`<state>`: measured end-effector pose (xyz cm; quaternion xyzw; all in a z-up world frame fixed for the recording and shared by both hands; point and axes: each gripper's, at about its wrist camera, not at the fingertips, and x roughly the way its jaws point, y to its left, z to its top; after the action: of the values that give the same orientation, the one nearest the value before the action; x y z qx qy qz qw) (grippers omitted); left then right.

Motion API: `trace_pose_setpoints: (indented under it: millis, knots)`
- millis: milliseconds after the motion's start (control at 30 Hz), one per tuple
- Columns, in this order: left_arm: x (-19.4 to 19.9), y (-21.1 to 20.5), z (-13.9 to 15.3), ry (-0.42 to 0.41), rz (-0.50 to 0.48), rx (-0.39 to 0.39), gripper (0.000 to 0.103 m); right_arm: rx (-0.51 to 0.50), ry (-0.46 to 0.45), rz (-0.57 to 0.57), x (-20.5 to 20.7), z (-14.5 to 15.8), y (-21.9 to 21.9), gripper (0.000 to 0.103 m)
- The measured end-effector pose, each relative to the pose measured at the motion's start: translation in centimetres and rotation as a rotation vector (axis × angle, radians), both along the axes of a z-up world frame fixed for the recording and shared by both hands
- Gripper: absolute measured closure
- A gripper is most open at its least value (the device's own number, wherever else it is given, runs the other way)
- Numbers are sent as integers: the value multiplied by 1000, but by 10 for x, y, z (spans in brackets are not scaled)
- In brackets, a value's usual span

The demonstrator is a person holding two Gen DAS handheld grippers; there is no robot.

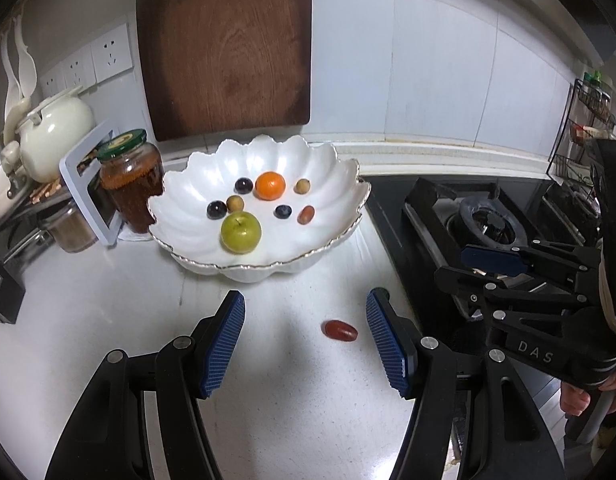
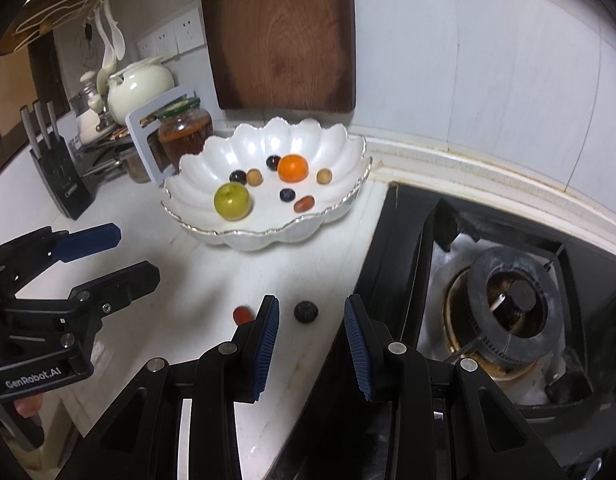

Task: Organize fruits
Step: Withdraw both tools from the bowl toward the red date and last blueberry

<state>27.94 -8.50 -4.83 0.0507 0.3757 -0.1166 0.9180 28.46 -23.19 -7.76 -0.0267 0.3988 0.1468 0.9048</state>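
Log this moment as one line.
left gripper open near red fruit | right gripper open near dark fruit | bowl holds eight

White bowl [image 1: 332,160], green apple [image 1: 241,232]

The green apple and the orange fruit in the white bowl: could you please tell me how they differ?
The green apple is yellow-green with a smooth skin and a stem dimple on top; the orange fruit is bright orange and shows no stem. The green apple is the larger of the two. The green apple lies nearer the front rim of the white bowl, the orange fruit farther back. Both are round, rest inside the bowl, and neither is touched by any fingers.
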Motion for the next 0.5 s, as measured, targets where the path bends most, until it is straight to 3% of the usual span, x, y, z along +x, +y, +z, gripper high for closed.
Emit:
trace_pose_setpoints:
  millis: [500]
  knots:
    - [0, -11, -38, 67, -71, 3, 41, 7, 80, 19, 13, -33, 4, 68]
